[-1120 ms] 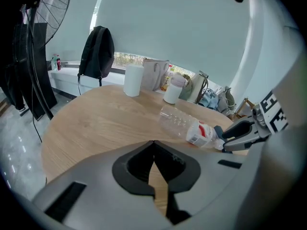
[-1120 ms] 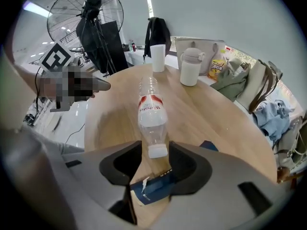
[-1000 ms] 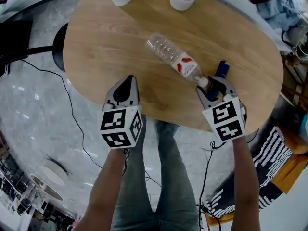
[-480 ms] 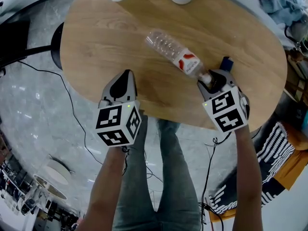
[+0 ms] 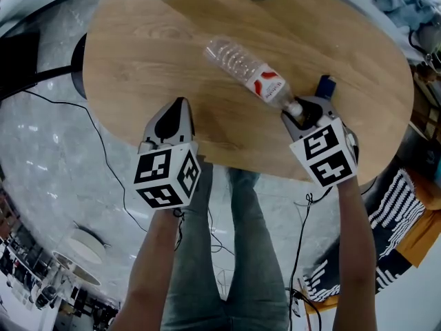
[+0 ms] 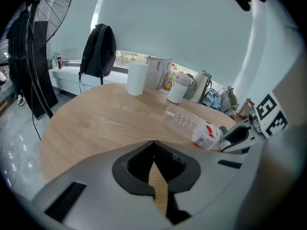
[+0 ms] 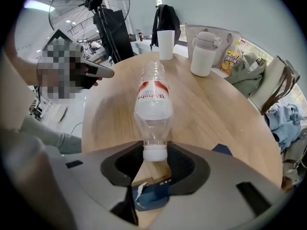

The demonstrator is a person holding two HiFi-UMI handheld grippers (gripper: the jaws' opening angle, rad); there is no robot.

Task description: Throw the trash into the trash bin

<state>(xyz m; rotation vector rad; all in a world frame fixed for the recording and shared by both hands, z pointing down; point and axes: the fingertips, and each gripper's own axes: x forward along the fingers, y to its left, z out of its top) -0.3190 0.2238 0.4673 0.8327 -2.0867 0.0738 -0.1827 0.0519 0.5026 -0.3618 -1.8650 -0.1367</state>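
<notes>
Clear bottle (image 5: 248,74) lies sideways on the wooden table (image 5: 138,47), your right tongs (image 5: 298,112) have just been closing and pinch its cap (image 5: 295,107) for lifting, while your left tongs (image 5: 178,105) rest pressed together, empty.

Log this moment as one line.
bottle: lying on table | right gripper: jaws just closed onto its cap | left gripper: shut, empty
</notes>
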